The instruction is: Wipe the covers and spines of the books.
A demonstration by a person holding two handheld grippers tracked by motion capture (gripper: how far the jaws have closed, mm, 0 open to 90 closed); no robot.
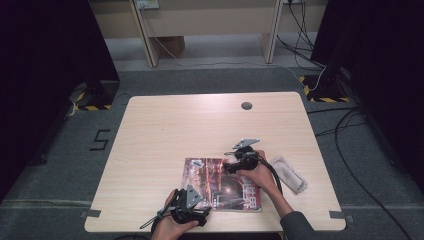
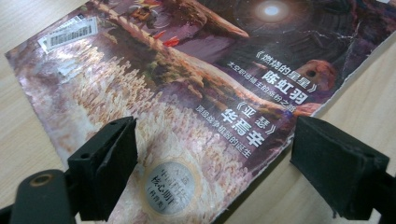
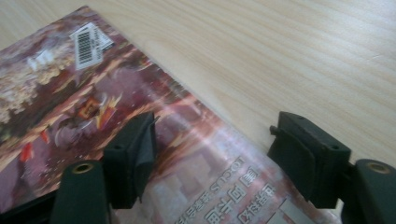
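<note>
Near the bench's front edge lies a magazine point(image 1: 220, 184). Left gripper point(image 2: 212, 154) and right gripper point(image 3: 212, 156) hover over it, jaws wide open, holding nothing. Best to straddle one edge before closing.

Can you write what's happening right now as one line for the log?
left gripper: open, over magazine near edge | right gripper: open, over far edge | magazine flat on table

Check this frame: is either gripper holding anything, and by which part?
Nothing is held. Both the left gripper and the right gripper have their jaws open, each straddling an edge of the magazine lying flat on the table.
</note>
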